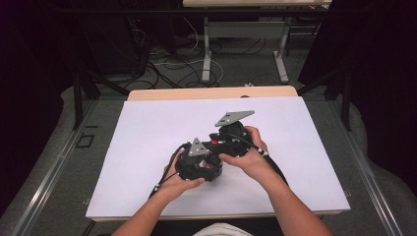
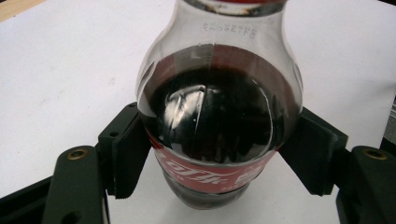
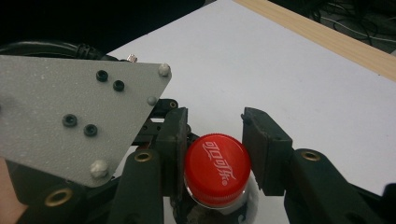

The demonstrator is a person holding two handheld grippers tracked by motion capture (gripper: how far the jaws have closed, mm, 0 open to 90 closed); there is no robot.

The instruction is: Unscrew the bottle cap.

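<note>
Left gripper (image 2: pixel 219 154) clamps the upright cola bottle (image 2: pixel 219 116) by its body; right gripper (image 3: pixel 212 154) comes from above, 2 jaws pinched on the red cap (image 3: pixel 217 167).

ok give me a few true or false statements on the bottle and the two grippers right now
1. The left gripper clamps the cola bottle at its body. True.
2. The bottle is empty. False: dark drink fills it.
3. The right gripper is closed on the red cap. True.
4. The cap lies on the table. False: it sits on the bottle's neck.
5. The bottle's label is blue. False: it is red.
</note>
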